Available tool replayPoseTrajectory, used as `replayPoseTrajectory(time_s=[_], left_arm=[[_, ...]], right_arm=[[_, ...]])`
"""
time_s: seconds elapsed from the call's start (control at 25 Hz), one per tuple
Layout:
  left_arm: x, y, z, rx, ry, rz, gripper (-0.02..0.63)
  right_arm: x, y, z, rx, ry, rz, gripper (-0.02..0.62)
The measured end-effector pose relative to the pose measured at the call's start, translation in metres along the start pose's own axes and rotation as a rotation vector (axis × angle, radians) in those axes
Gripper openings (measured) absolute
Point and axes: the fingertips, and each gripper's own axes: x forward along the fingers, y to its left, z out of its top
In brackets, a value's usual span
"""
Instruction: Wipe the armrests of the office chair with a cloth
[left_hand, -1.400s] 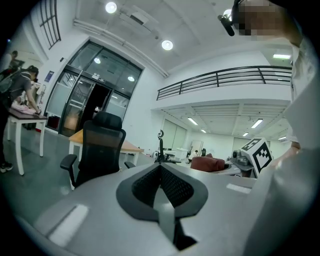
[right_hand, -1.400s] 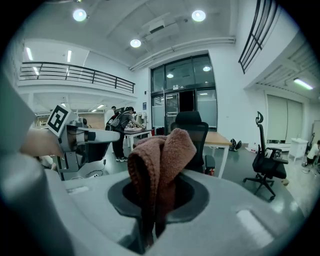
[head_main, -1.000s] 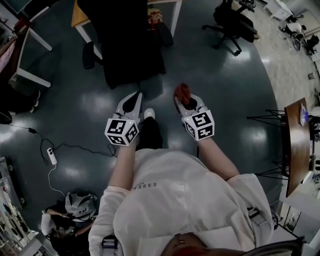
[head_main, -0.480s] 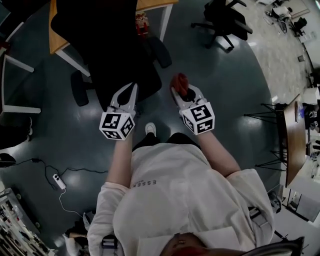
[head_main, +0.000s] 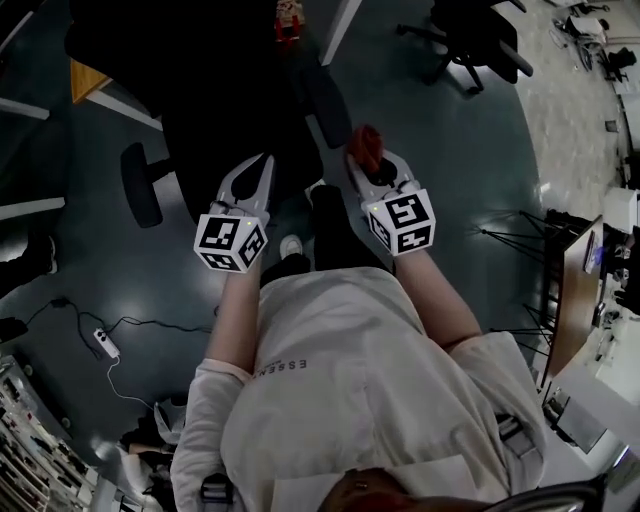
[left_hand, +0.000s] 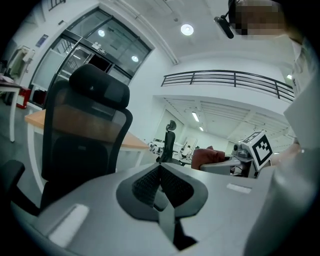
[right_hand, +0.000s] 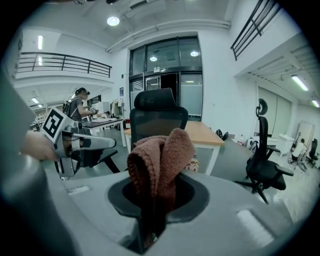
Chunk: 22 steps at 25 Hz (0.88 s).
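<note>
The right gripper (head_main: 372, 176) clamps the cloth (head_main: 364, 147) only by a fold — rubbing an armrest (head_main: 326, 95) could tug it free; the left gripper (head_main: 258, 172) is closed on nothing beside the office chair (head_main: 225, 110).

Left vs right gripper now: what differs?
Left gripper is shut on nothing; right gripper is shut on a folded reddish-brown terry cloth. The black mesh office chair sits dead ahead in the right gripper view, off to the left in the left gripper's. Shared: both shut, side by side, short of the chair.
</note>
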Motion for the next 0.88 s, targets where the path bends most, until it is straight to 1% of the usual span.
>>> replayPoseTrajectory(time_s=[0.16,0.4,0.64,0.72,0.88], left_arm=[[0.047,0.021,0.001,-0.012,0.025,0.034,0.017],[0.102,0.061,-0.018,-0.064,0.077,0.098,0.017],[0.136,0.093,-0.042,-0.117,0.121,0.133,0.017],[0.148,0.097,-0.051,-0.135,0.131,0.135,0.017],[0.166,0.101,-0.065,-0.167,0.144,0.132,0.017]], right_arm=[[0.049,-0.036,0.004,-0.033,0.036,0.048,0.054],[0.123,-0.076,-0.021,-0.046,0.152,0.136,0.054],[0.203,-0.103,-0.028,-0.139,0.197,0.175,0.054],[0.23,-0.112,-0.03,-0.191,0.21,0.182,0.054],[0.276,-0.121,-0.043,-0.364,0.246,0.187,0.054]])
